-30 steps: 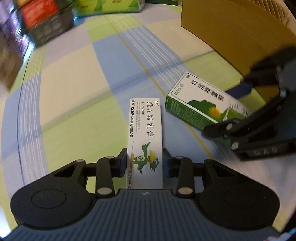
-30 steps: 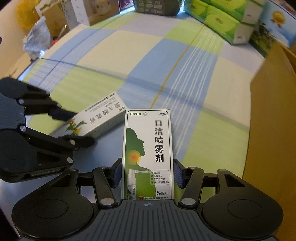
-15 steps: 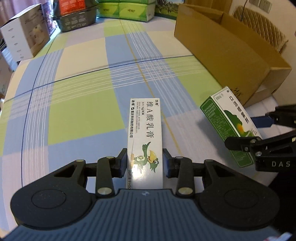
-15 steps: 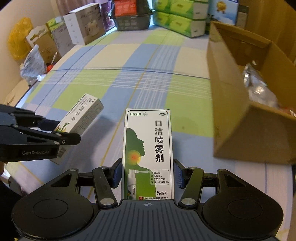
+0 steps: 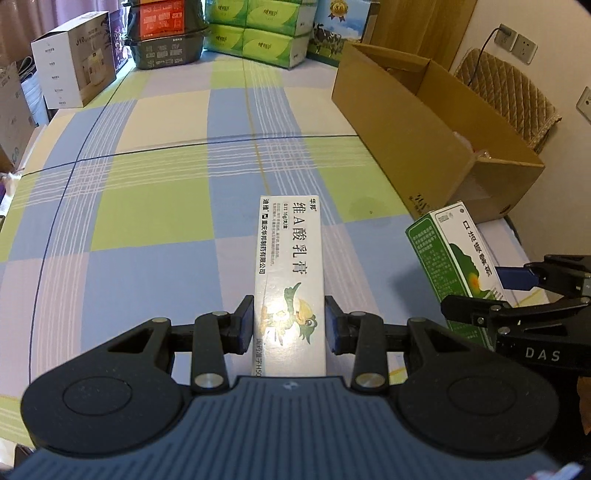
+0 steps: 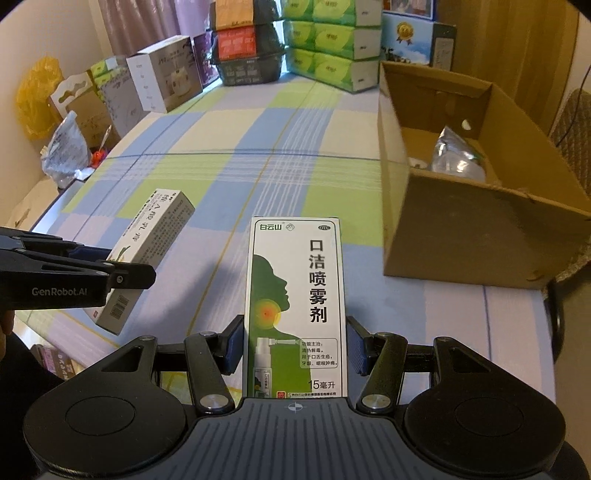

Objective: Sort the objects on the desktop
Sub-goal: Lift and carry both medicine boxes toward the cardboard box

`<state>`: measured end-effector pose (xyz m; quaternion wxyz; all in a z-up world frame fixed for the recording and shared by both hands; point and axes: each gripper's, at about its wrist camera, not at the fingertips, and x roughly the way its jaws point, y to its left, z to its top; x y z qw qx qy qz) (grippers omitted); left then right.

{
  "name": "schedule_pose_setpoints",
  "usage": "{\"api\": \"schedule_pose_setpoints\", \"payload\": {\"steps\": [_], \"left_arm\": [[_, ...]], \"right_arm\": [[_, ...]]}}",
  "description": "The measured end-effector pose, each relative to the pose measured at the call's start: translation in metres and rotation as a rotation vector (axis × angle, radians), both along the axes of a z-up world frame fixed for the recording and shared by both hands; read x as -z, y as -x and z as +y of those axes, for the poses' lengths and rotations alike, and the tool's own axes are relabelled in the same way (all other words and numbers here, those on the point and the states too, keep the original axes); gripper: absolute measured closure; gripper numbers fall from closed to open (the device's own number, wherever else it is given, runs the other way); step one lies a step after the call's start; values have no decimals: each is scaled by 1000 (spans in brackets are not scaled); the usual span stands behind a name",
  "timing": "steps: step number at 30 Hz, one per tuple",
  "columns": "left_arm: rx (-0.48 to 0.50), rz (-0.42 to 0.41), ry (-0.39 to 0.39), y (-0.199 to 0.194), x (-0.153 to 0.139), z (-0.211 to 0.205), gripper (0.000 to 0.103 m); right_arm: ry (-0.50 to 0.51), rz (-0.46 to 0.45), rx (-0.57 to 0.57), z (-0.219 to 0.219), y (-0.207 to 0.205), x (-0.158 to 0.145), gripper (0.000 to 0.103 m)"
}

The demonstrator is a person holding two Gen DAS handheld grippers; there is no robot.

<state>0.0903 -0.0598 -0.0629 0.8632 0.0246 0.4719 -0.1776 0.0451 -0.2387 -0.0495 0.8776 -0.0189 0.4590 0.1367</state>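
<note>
My left gripper [image 5: 290,326] is shut on a long white ointment box [image 5: 290,273] with a green duck picture, held above the checked tablecloth [image 5: 147,206]. My right gripper [image 6: 295,345] is shut on a green-and-white mouth spray box [image 6: 295,295]. In the left wrist view the spray box [image 5: 458,254] and right gripper [image 5: 517,295] sit at the right edge. In the right wrist view the ointment box [image 6: 147,251] and left gripper [image 6: 66,277] are at the left. An open cardboard box [image 6: 461,229] stands to the right, holding a silvery bag [image 6: 456,158].
The cardboard box [image 5: 424,125] lies along the table's right side. At the far edge stand green tissue packs [image 5: 266,33], a dark basket [image 5: 166,51] and a white carton [image 5: 74,77]. A wicker chair [image 5: 506,96] is behind the box. Bags [image 6: 62,155] lie off the left edge.
Both grippers have lifted and pulled back from the table with their boxes, so the far edge and the cardboard box's inside now show. The two held boxes have moved apart.
</note>
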Motion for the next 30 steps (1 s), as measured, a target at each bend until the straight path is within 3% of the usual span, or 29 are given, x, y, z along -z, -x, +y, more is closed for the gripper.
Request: {"api": "schedule_pose_setpoints", "payload": {"steps": [17,30], "left_arm": [[21,-17,19,10,-11,-23,71],[88,-26,49,15,-18,-61,71]], "right_arm": [[-11,-40,60,-28,19,-16,51],[13,-75,146,-67,24,-28,51]]}}
